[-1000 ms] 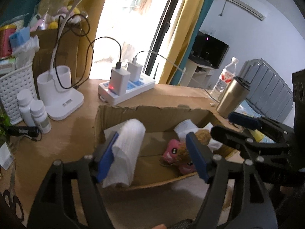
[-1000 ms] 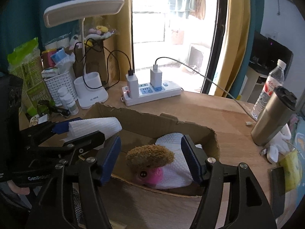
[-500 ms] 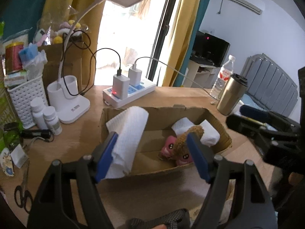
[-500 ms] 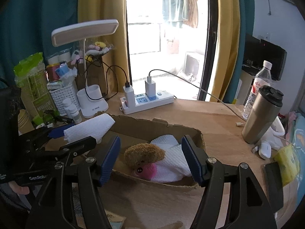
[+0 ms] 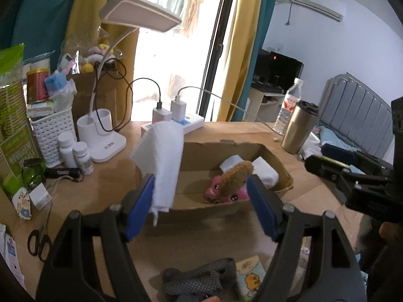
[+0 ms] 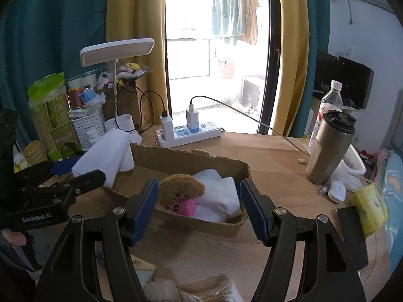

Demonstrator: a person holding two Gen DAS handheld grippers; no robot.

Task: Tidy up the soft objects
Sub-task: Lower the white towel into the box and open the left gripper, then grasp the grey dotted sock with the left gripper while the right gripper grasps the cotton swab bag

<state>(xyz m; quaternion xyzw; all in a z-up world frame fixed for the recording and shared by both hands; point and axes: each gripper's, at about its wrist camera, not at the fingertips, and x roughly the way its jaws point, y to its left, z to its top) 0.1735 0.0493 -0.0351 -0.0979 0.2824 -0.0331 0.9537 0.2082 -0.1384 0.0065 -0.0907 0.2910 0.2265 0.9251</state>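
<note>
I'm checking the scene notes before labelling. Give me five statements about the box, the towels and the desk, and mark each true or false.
1. A brown-capped pink plush toy lies inside the cardboard box. True.
2. The box is closed with a lid. False: it is open-topped.
3. A white towel hangs over the box's left end by the left gripper. True.
4. The steel tumbler stands inside the box. False: it stands on the desk, to the right of the box.
5. The right gripper clamps the plush toy. False: its jaws stand open, short of the box.
</note>
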